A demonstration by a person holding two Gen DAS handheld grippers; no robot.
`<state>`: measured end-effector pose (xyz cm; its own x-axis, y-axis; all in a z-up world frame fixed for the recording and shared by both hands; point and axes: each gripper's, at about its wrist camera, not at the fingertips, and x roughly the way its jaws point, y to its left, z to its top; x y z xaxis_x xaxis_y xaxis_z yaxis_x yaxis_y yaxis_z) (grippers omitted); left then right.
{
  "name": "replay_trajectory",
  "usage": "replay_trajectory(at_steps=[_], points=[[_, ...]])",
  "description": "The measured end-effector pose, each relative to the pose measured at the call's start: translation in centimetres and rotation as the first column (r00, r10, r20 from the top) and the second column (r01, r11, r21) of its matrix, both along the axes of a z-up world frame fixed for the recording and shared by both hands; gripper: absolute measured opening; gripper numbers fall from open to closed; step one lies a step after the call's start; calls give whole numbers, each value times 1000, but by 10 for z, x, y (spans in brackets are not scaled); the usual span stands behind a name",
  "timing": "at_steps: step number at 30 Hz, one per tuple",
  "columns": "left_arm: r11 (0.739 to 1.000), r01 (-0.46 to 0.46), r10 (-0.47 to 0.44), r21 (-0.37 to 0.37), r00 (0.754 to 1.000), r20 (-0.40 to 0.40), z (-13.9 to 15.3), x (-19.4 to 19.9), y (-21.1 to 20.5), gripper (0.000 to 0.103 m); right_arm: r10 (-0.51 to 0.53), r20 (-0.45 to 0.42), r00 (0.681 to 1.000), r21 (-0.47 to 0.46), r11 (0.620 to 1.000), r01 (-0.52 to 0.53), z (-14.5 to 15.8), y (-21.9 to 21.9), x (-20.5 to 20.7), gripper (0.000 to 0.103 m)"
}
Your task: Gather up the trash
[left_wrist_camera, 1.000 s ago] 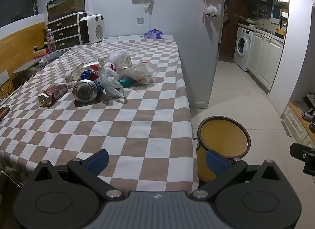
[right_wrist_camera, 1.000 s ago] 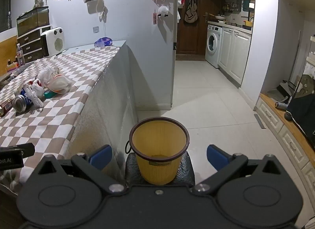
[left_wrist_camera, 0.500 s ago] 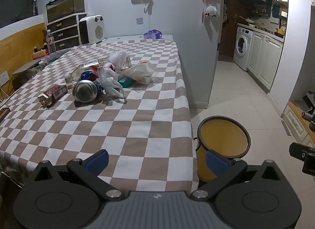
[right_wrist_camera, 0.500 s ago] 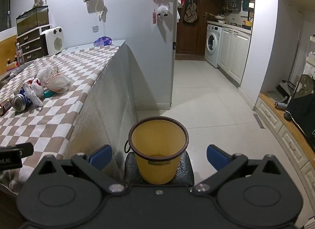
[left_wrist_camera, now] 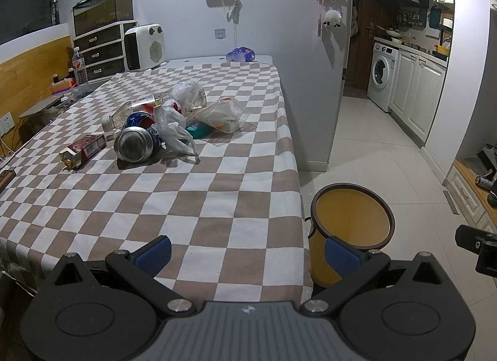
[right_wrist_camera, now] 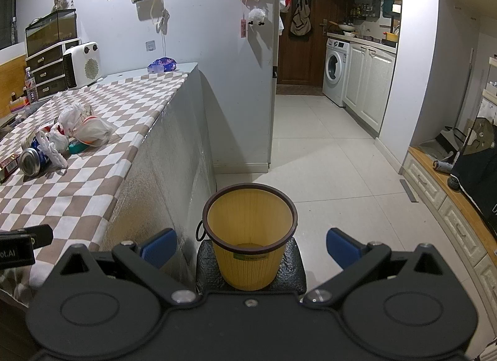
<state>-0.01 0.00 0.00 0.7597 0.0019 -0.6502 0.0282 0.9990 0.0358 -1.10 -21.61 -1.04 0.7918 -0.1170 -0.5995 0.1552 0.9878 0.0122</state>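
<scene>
A heap of trash lies mid-table on the checked cloth (left_wrist_camera: pixel 217 205): a metal can (left_wrist_camera: pixel 134 145) on its side, a red carton (left_wrist_camera: pixel 83 150), crumpled plastic bags (left_wrist_camera: pixel 174 126), a clear bottle (left_wrist_camera: pixel 130 112) and a clear bag (left_wrist_camera: pixel 225 114). A yellow waste bin (left_wrist_camera: pixel 351 227) stands on the floor by the table's near right corner. My left gripper (left_wrist_camera: pixel 247 255) is open over the table's front edge, well short of the heap. My right gripper (right_wrist_camera: pixel 251 244) is open, its fingers either side of the yellow waste bin (right_wrist_camera: pixel 250 230) below. The trash heap (right_wrist_camera: pixel 62 140) shows at the left.
A white heater (left_wrist_camera: pixel 143 47), drawers (left_wrist_camera: pixel 99 50) and a water bottle (left_wrist_camera: pixel 79 66) stand at the table's far left. A purple packet (left_wrist_camera: pixel 240 54) lies at the far end. Tiled floor (right_wrist_camera: pixel 326 168) runs toward a washing machine (right_wrist_camera: pixel 335 72) and white cabinets. Low drawers (right_wrist_camera: pixel 435 187) line the right.
Both views have shifted only slightly; the grippers stay open and nothing on the table has moved.
</scene>
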Motion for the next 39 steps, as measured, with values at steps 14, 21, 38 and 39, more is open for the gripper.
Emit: replay_trajectory(at_steps=[14,21,38,39], points=[[1000,-1,1,1,1000,2,0,0,0,103,0,0,1000,-1,1000,0,1,1,0,103],[1000,-1,1,0,1000,3,0,0,0,103,0,0,1000,-1,1000,0,-1,0,-1,103],[1000,-1,1,-1,1000,4,0,0,0,103,0,0,1000,-2,1000,0,1,1,-2,103],[1000,-1,1,-1,1000,4,0,0,0,103,0,0,1000,-3,1000,0,1,1,-2,103]])
